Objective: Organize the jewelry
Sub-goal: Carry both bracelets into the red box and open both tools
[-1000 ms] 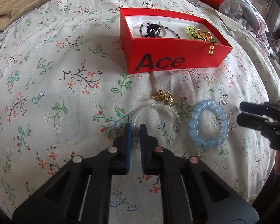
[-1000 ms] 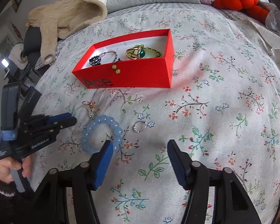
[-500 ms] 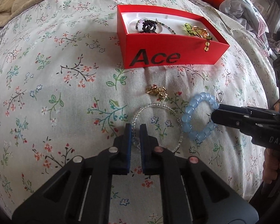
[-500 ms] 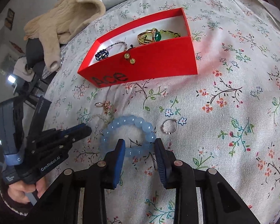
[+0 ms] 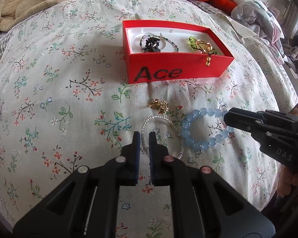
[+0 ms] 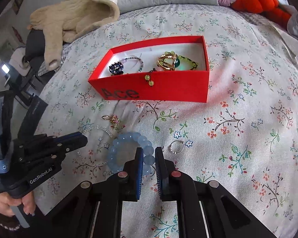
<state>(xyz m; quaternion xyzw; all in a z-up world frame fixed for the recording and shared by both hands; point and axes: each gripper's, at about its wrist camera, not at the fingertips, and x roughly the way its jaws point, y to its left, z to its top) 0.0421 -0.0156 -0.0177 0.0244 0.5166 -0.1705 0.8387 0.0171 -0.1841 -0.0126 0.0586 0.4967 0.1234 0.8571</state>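
You get bright, even daylight in both views, with soft shadows on the bed [image 5: 49, 99] just ahead of each claw. Fisheye distortion bows the edges, the corners go black, and the centre stays sharp.

Left gripper [image 5: 144, 141] jaws pinched nearly closed; right gripper [image 6: 149, 158] jaws likewise, low over bedspread.

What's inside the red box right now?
In the red box: a dark flower piece, thin beaded bracelet, gold ring and green-bead strand spilling over the front wall, which hides the floor behind it.
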